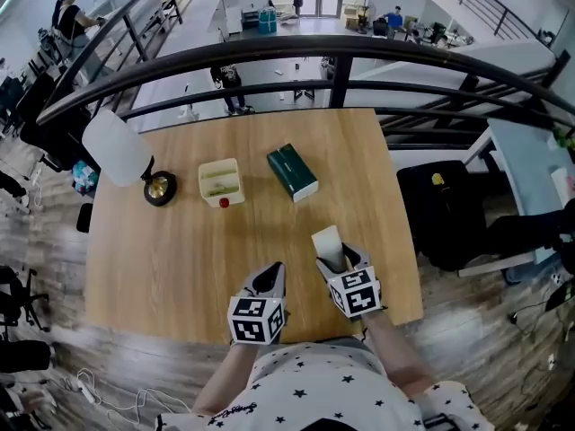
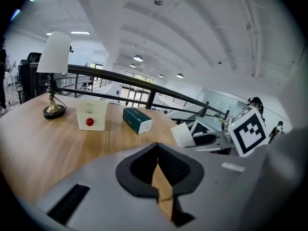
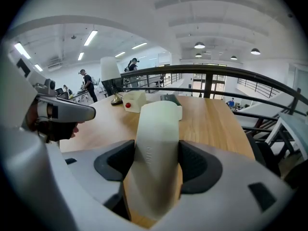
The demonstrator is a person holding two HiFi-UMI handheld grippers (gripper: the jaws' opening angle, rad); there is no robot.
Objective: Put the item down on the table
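A pale off-white flat container (image 3: 156, 143) stands between the pads of my right gripper (image 3: 155, 165), which is shut on it above the wooden table (image 1: 180, 268). In the head view the container (image 1: 328, 243) sticks out forward of the right gripper (image 1: 334, 257) near the table's front right. My left gripper (image 1: 269, 277) hovers just to its left. Seen from the left gripper view, the left gripper (image 2: 158, 170) has its pads together and nothing between them. That view also shows the container (image 2: 183, 134) off to the right.
Farther back on the table are a dark green box (image 1: 292, 172), a cream open box (image 1: 220, 180) with a small red thing at its front, and a white-shaded lamp (image 1: 117, 146). A dark railing (image 1: 341, 61) runs behind the far edge.
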